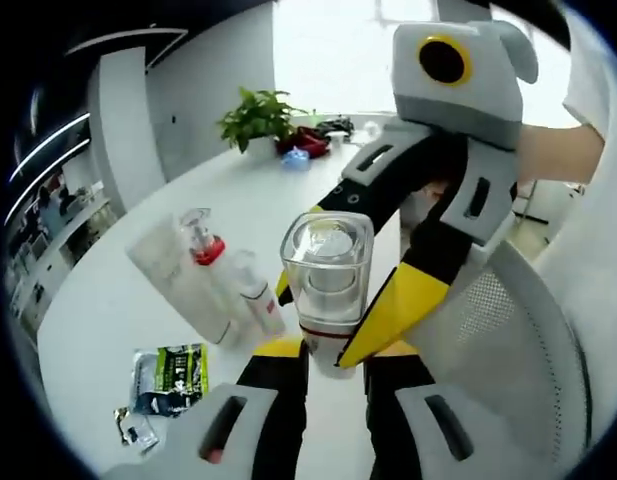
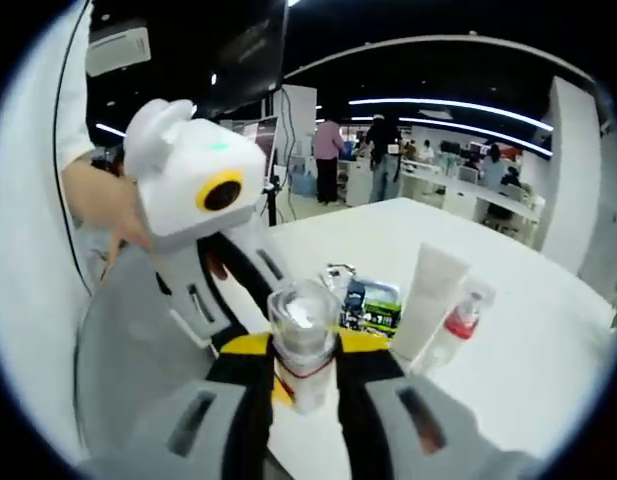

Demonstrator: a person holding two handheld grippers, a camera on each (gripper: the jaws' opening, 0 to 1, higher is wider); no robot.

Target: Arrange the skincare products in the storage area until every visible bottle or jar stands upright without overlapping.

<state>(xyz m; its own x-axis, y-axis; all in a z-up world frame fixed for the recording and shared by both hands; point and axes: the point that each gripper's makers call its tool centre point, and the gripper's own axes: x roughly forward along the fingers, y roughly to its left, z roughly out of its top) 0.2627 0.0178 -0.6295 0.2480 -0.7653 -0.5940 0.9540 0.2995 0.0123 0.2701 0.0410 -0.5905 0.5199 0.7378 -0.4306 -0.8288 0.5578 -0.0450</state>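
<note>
White table; clear bottle between 2 grippers.

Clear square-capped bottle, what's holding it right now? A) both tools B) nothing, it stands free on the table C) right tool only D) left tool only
A: the clear square-capped bottle sits between the left tool, which pinches its lower part, and the right tool reaching in from above; the right gripper view shows the same bottle between both.

No words or numbers you can read here. Green and black packet on white table has print, too small and blurry to read. White tube shows no clear letters.
</note>
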